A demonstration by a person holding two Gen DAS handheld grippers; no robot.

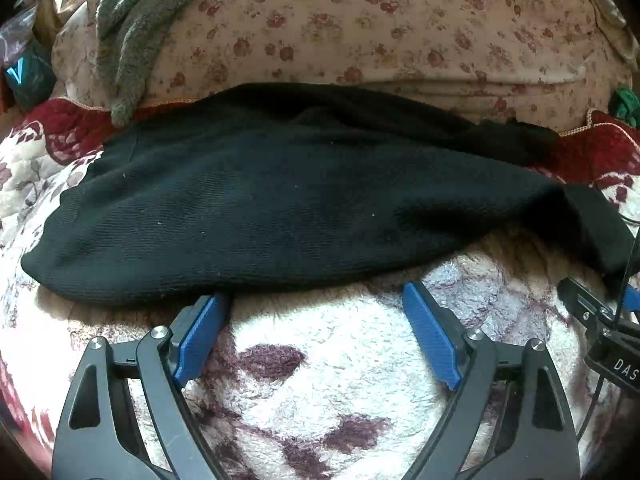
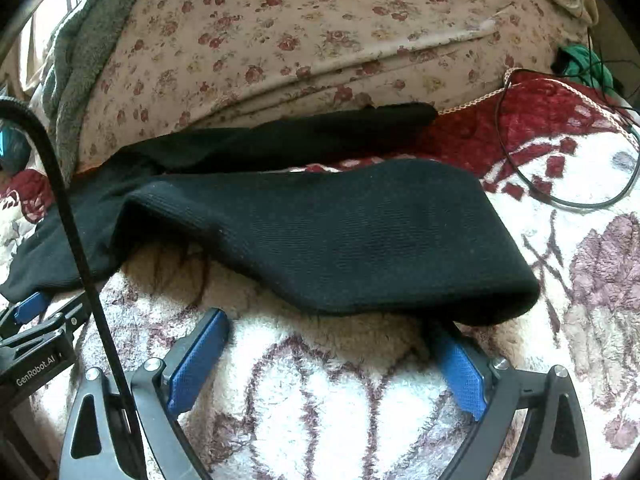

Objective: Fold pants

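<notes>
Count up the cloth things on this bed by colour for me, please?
Black: 1, the pants
Grey: 1, a fuzzy towel
Pink with red flowers: 1, a sheet
White and maroon: 1, a fleece blanket
Green: 1, a small bundle
Total: 5

Left gripper (image 1: 316, 300), right gripper (image 2: 328, 320): spread wide

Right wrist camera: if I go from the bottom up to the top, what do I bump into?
Right gripper → fluffy white blanket → black pants → flowery sheet.
</notes>
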